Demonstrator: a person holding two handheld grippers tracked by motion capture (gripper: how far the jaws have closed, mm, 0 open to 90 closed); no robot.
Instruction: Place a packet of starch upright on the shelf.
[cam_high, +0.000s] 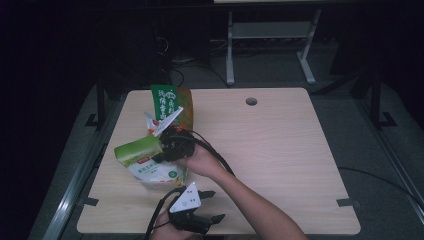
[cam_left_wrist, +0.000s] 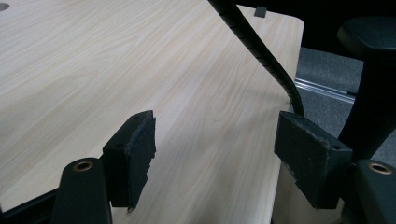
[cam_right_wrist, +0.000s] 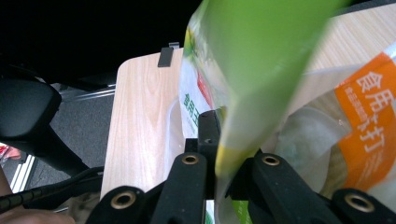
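Green-topped bag sits at the left of the worktop in the high view, and your right tongs have it pinched at its green upper edge. It lies over a clear white packet, with a taller green and orange bag just behind it on the far side. Your right forearm reaches across from the near edge towards the left, wrist bent inward. Your left tongs hover at the near edge, under their grey plate, pointing right.

In the left gripper view, the left tongs stand wide apart with nothing between the pads, only bare worktop ahead and a cable crossing the far right.

In the right gripper view, the right tongs are closed narrow on the green-topped bag, whose green flap rises straight out of the jaws; an orange-printed packet lies to the right.

So the grasp looks made (a thin pinch on film, mind you), while lifting or moving the bag seems yet to come.
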